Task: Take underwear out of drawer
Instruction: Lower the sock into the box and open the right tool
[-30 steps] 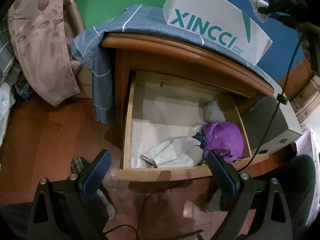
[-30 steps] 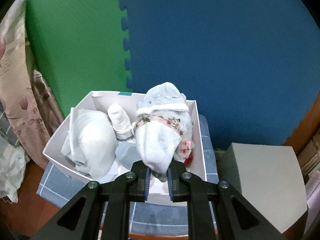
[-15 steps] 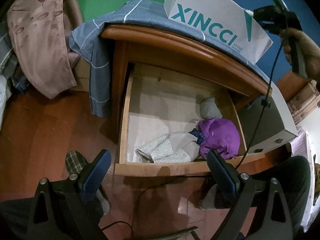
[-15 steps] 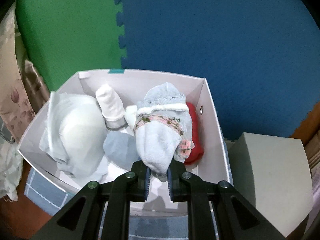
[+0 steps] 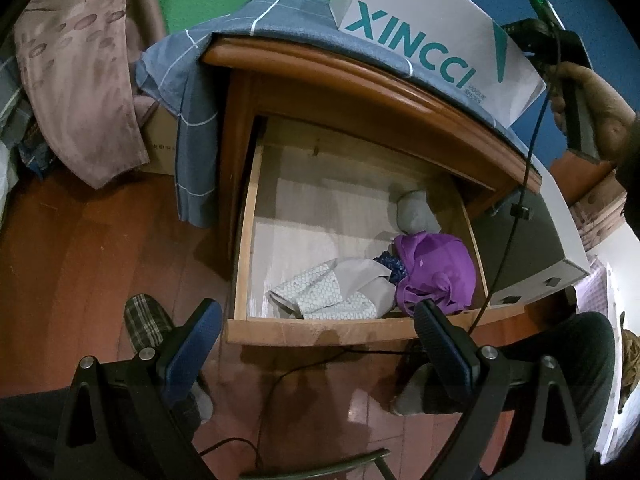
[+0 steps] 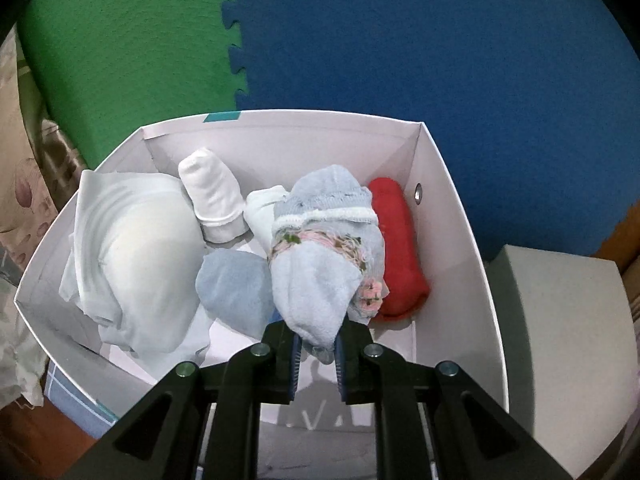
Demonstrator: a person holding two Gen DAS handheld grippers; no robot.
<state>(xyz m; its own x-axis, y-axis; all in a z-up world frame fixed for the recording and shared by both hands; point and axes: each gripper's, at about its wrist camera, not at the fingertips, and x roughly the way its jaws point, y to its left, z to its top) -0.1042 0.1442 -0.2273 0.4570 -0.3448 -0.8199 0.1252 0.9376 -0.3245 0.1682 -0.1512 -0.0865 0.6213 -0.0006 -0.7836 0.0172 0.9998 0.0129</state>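
The right gripper (image 6: 316,350) has come down into the white box (image 6: 452,216), which now fills more of its view; its jaws are clamped on a pale blue underwear bundle (image 6: 320,264) held over the box, left of a red piece (image 6: 396,256). The left gripper (image 5: 320,344), jaws wide apart and empty, hovers near the open drawer (image 5: 320,326), where purple underwear (image 5: 436,272) lies at the near right.

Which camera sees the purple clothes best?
The left wrist view: the purple clothes lie bunched in the open drawer's front right corner. The right wrist view shows none of them, only the white box.
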